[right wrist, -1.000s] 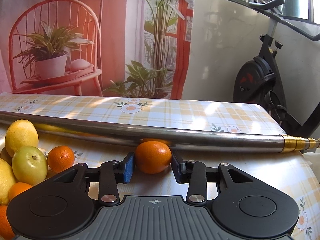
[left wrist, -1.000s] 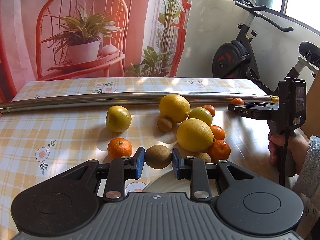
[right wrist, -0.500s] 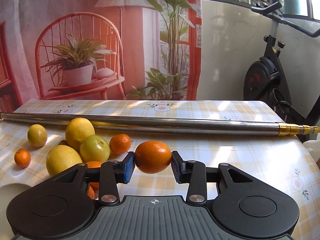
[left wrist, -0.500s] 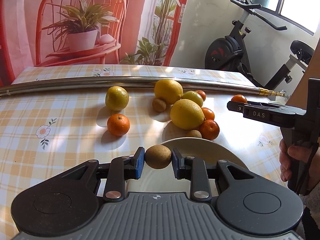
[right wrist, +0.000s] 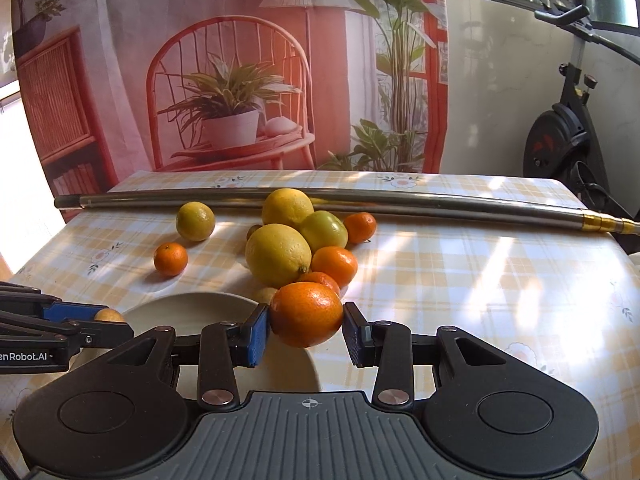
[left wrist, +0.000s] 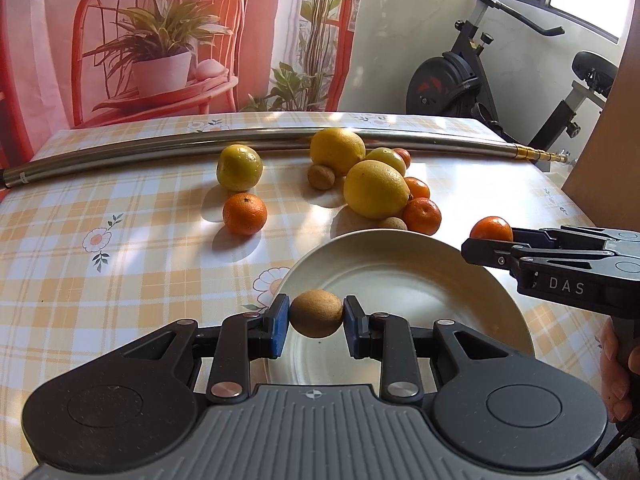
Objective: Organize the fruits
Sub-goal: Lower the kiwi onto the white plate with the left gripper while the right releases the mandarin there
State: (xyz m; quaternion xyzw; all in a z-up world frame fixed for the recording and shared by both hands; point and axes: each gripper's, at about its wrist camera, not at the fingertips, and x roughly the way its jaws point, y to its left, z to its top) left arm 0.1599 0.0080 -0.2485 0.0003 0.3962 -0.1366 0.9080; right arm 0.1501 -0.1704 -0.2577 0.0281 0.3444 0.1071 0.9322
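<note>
My left gripper (left wrist: 316,314) is shut on a small brown kiwi (left wrist: 316,313), held over the near left part of a white plate (left wrist: 420,280). My right gripper (right wrist: 306,320) is shut on an orange mandarin (right wrist: 306,314) above the plate's (right wrist: 192,308) right rim. In the left wrist view the right gripper (left wrist: 486,240) comes in from the right with the mandarin (left wrist: 491,229) at its tip. In the right wrist view the left gripper (right wrist: 104,318) shows at the left edge, the kiwi (right wrist: 108,315) between its pads. Beyond the plate lies a heap of lemons (left wrist: 376,189) and mandarins (left wrist: 422,216).
A long metal tube (left wrist: 160,150) lies across the far side of the checked tablecloth. A single lemon (left wrist: 239,167) and a mandarin (left wrist: 245,214) sit left of the heap. A person's hand (left wrist: 616,368) grips the right handle. An exercise bike (left wrist: 472,80) stands past the table.
The right gripper has carried its mandarin back from the tube, upward and toward the plate. The left gripper has drawn back with the kiwi until the plate lies beneath it.
</note>
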